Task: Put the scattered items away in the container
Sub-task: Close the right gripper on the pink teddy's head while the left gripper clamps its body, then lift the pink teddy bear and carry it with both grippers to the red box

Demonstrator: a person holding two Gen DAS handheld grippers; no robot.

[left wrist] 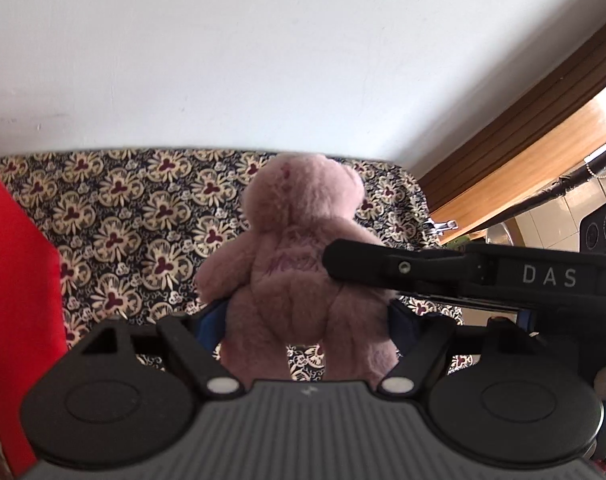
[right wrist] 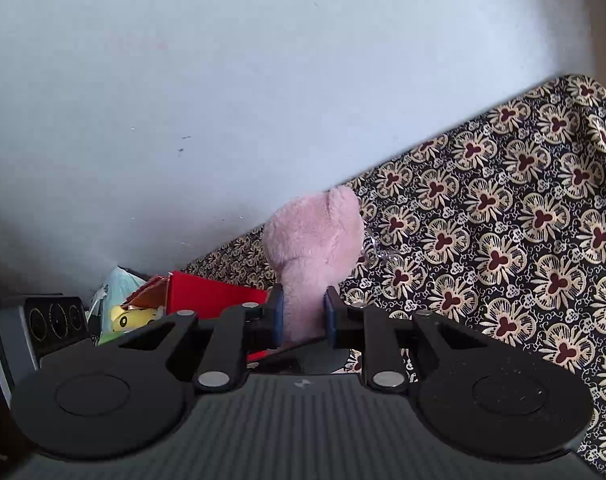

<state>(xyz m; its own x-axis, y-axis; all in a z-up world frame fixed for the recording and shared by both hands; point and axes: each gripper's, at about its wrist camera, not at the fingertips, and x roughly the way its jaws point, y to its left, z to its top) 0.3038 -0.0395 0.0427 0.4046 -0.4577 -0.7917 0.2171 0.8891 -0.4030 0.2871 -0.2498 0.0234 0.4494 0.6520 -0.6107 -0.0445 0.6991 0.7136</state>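
A floral patterned cloth [left wrist: 135, 216] spreads below a white wall [left wrist: 263, 60]. A red container [left wrist: 19, 280] stands at the left edge of my left view. Between them, I hold a pink teddy bear [left wrist: 303, 264] upright in the air. My left gripper [left wrist: 307, 320] clamps its hips; my right gripper [right wrist: 305, 316] pinches one narrow part of it.

Soft daylight, fisheye warp, right edge maybe overexposed.
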